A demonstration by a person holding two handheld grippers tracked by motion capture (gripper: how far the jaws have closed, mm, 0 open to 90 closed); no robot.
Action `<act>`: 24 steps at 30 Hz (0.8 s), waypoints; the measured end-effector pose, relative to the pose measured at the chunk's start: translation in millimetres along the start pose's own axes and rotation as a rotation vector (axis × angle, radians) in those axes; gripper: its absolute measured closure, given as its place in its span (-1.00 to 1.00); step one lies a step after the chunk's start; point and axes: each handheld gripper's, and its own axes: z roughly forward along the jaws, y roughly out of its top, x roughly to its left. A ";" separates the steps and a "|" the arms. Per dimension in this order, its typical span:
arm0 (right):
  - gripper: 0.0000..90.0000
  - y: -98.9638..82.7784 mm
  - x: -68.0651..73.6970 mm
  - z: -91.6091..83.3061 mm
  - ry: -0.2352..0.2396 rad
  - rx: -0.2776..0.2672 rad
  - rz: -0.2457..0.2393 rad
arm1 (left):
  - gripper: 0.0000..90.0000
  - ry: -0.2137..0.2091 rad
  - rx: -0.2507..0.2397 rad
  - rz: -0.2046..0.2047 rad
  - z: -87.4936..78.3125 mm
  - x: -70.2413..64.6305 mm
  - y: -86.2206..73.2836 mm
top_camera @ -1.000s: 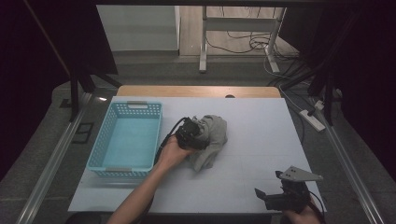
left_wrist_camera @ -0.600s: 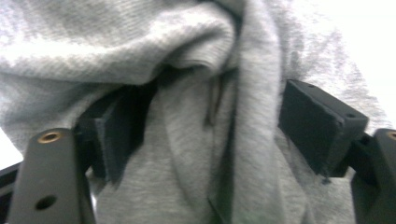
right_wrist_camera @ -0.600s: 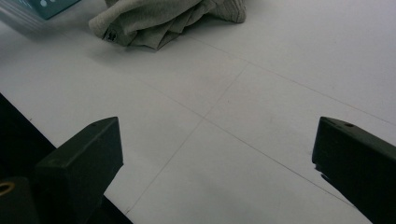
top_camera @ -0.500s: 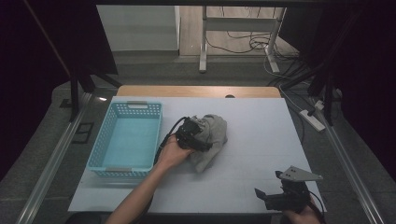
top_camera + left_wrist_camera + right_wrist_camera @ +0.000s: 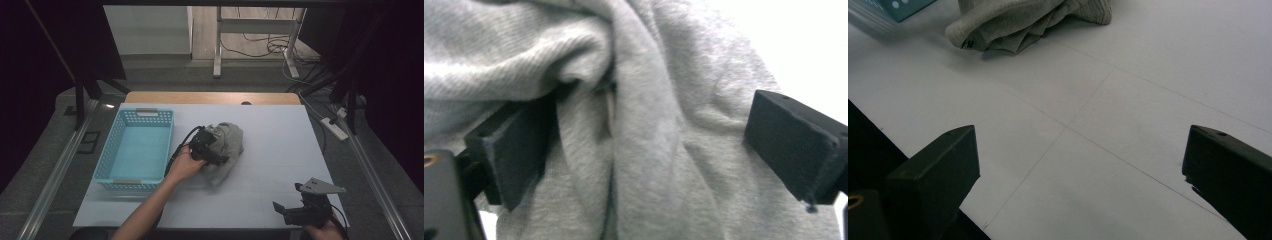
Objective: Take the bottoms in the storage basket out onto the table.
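Note:
A crumpled grey cloth (image 5: 232,141) lies on the white table (image 5: 280,150) near its middle, just right of a light blue basket (image 5: 169,135). My left gripper (image 5: 218,151), held by a hand, presses into the cloth's left side. In the left gripper view the jaws stand wide apart around folds of the cloth (image 5: 659,85), so the left gripper (image 5: 649,160) is open. My right gripper (image 5: 286,212) rests low at the table's front right edge, open, with bare table between its jaws (image 5: 1083,175). The cloth (image 5: 1018,20) lies far ahead of it.
The basket's corner (image 5: 893,7) shows at the top left of the right gripper view. A wooden strip (image 5: 210,97) runs along the table's far edge. A power strip (image 5: 334,127) and cables lie on the floor to the right.
My left gripper has pushed slightly further right into the cloth. The right gripper has stayed put.

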 end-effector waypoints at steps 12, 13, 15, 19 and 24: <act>-0.95 -0.1 -0.3 -0.2 0.002 -0.001 0.003 | -0.98 -0.009 -0.016 0.040 -4.3 -8.1 0.7; -0.95 -0.1 -0.4 -0.2 0.003 -0.002 0.004 | -0.99 -0.013 -0.018 0.039 -4.8 -8.0 0.3; -0.95 -0.1 -0.4 -0.3 0.003 -0.002 0.004 | -0.99 -0.019 -0.021 0.042 -5.9 -7.8 -0.5; -0.95 -0.1 -0.4 -0.3 0.004 -0.002 0.004 | -1.00 -0.029 -0.028 0.038 -7.5 -7.7 -2.4; -0.95 -0.1 -0.4 -0.3 0.005 -0.003 0.004 | -1.00 -0.044 -0.030 0.044 -8.9 -8.1 -4.1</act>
